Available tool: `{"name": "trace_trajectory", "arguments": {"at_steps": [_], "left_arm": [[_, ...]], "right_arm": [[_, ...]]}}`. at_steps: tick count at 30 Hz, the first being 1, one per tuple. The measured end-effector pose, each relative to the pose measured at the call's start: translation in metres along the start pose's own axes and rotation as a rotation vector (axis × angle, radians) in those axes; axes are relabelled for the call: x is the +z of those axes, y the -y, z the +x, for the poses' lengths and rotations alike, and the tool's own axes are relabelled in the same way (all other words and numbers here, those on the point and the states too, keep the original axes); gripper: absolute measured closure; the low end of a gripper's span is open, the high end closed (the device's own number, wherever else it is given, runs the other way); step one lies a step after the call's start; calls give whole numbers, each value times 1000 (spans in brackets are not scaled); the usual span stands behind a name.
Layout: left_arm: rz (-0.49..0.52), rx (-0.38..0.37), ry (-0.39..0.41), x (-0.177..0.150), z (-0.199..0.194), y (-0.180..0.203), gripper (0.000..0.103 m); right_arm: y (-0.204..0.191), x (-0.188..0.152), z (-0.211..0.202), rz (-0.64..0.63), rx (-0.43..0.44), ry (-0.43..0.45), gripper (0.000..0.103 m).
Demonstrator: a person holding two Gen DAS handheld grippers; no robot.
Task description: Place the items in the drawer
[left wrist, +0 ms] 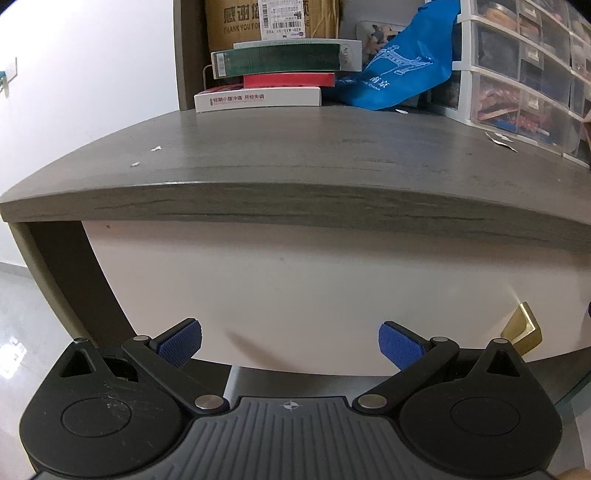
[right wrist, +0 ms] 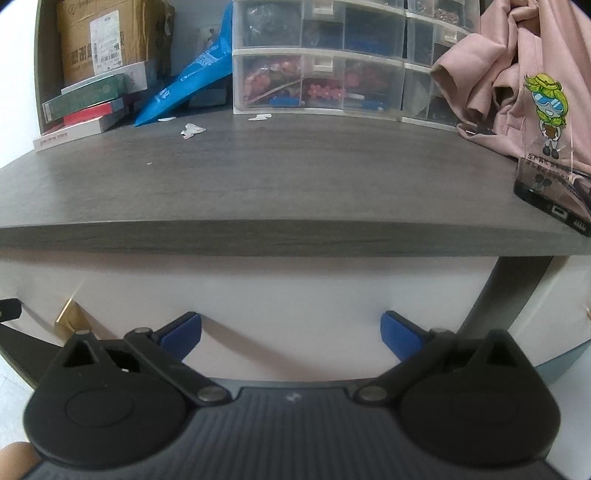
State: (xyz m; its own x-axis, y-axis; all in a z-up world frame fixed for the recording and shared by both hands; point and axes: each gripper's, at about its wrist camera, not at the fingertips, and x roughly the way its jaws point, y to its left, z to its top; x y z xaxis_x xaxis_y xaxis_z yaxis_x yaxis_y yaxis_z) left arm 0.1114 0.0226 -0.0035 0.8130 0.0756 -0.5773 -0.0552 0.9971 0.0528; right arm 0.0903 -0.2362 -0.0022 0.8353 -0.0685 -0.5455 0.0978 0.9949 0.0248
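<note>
A white drawer front [left wrist: 295, 288] sits shut under the grey desk top [left wrist: 295, 155], with a brass handle [left wrist: 522, 328] at its right. In the right wrist view the same drawer front [right wrist: 277, 295] shows with the brass handle [right wrist: 72, 317] at the left. My left gripper [left wrist: 290, 343] is open and empty, close in front of the drawer front. My right gripper [right wrist: 291, 334] is open and empty, also close to the drawer front, to the right of the handle.
A stack of flat boxes [left wrist: 280, 77], a cardboard box [left wrist: 266, 22] and a blue bag [left wrist: 402, 70] stand at the desk's back. Clear plastic drawer units [right wrist: 321, 66] line the back right. A pink garment [right wrist: 517, 74] and an acrylic stand [right wrist: 550, 147] sit at the right.
</note>
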Motion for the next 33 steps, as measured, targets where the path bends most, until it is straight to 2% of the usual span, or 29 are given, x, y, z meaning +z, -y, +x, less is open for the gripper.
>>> {"name": "trace_trajectory", "arguments": {"at_steps": [19,33], "left_arm": [[48,-12,49,-6,3,7,0],[31,-18,66,-11,3,6,0]], "right_arm": [[-3,-5,2,-7,-7,32,0],[-1,-9,1,4,0,59,0]]}}
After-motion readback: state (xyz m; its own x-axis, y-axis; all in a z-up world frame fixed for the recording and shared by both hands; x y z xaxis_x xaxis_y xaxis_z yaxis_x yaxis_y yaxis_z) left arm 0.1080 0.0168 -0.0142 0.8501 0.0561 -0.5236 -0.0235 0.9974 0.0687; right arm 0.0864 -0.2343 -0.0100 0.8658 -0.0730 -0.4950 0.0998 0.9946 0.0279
